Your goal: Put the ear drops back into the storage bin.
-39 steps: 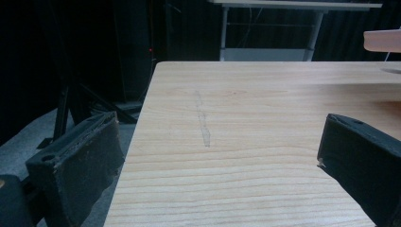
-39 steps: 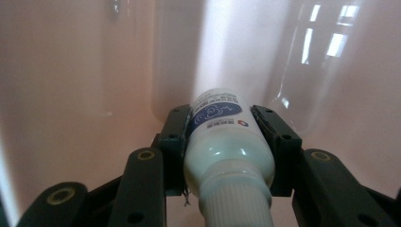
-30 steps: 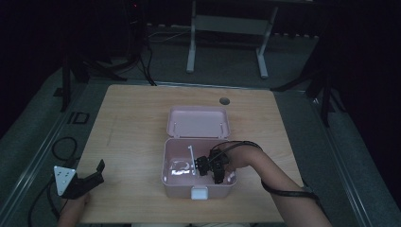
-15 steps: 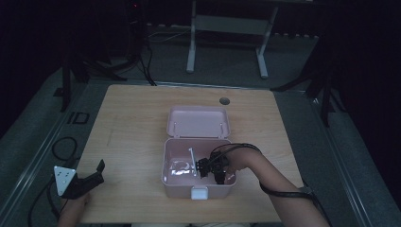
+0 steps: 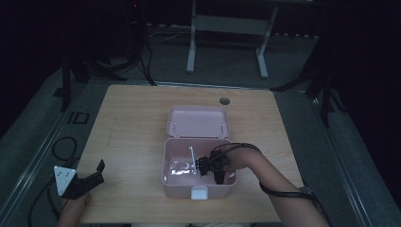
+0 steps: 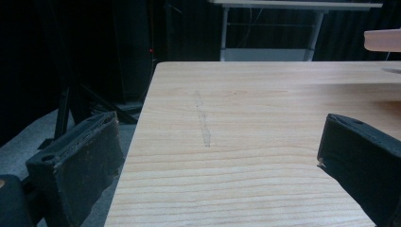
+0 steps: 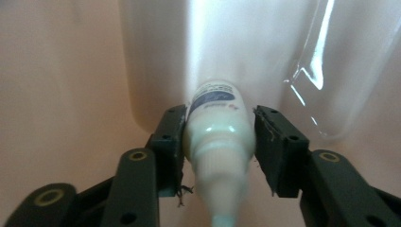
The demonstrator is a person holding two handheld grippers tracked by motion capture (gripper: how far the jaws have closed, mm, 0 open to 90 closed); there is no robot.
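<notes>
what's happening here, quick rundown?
A person works two handheld claws at a wooden table. The right claw is down inside the open pink box, shut on a small white bottle with a blue label. A clear plastic piece lies beside it in the box. The left claw sits open at the table's near left edge, holding nothing.

The table (image 5: 132, 142) has a light wooden top with visible grain, and it stands on a grey floor (image 5: 42, 127). A round hole (image 5: 224, 101) is near its far edge. An open pink box (image 5: 198, 182) sits directly on the top, near the front edge, with its lid (image 5: 198, 122) lying back flat on the wood.
</notes>
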